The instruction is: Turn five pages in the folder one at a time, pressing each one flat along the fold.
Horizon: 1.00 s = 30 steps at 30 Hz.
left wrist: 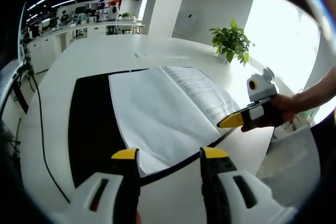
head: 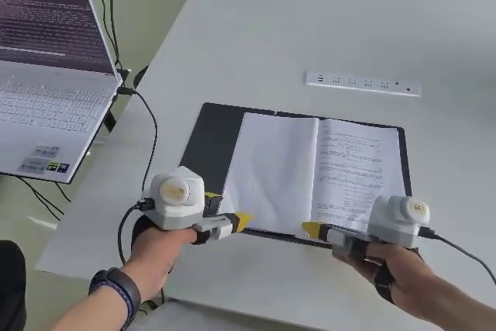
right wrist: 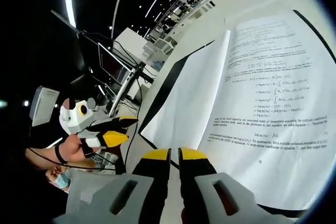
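Left gripper (left wrist: 169,154) is hovering wide open, holding nothing, at the folder's (head: 209,145) near edge. Right gripper (right wrist: 174,154) is sitting nearly closed on nothing by the printed page (right wrist: 273,103).

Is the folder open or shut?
Open: the black folder lies spread flat, blank white page left of the fold, printed page right.

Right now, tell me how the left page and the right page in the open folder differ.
The left page is blank white; the right page is covered in printed text. The left page leaves a wide strip of the black folder bare beside it; the right page leaves just a thin border. Both lie open and meet at the fold.
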{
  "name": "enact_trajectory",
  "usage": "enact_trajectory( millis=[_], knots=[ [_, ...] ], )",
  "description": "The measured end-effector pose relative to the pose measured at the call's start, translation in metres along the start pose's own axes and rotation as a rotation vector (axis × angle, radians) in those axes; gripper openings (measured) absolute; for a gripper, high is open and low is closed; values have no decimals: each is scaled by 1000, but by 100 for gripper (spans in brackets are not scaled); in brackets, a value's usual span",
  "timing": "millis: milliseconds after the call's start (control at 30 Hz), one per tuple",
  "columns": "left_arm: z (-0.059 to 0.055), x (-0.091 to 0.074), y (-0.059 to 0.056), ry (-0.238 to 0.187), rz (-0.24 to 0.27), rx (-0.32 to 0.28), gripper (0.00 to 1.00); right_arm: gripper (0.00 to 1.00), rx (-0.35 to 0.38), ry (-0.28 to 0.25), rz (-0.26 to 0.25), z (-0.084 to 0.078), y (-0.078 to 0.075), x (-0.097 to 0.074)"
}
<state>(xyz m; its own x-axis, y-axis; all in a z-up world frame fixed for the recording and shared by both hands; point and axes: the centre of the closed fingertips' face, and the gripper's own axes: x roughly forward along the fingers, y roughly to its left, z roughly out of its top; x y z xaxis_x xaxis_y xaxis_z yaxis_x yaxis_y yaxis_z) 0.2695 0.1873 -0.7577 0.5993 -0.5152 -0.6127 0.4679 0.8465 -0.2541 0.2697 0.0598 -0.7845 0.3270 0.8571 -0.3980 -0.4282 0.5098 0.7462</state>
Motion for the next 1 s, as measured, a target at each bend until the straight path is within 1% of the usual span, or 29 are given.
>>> enact_trajectory(
  millis=[100,200,333,367,400,500,567,700,833,1000],
  knots=[
    [3,-3,0,-7,2,8,47,14,-59,-7,0,9,6,-11],
    [6,-5,1,-14,7,11,48,21,-125,-3,-24,15,3,-23],
    [11,-10,0,-25,10,18,49,25,-185,-32,-66,27,-2,-44],
    [13,-12,0,-29,12,25,49,26,-189,-35,-69,28,-2,-46],
    [13,-12,0,-30,12,28,49,27,-200,-44,-82,31,-4,-53],
    [17,-16,-2,-42,10,32,51,31,-223,-64,-114,37,-10,-67],
    [19,-17,-3,-41,8,39,52,33,-248,-70,-141,41,-15,-77],
    [28,-25,-4,-57,10,56,55,36,-288,-82,-188,48,-23,-97],
    [37,-31,-1,-70,18,69,57,40,-308,-104,-231,55,-30,-118],
    [46,-38,1,-86,24,86,59,44,-343,-120,-275,62,-31,-140]
  ],
)
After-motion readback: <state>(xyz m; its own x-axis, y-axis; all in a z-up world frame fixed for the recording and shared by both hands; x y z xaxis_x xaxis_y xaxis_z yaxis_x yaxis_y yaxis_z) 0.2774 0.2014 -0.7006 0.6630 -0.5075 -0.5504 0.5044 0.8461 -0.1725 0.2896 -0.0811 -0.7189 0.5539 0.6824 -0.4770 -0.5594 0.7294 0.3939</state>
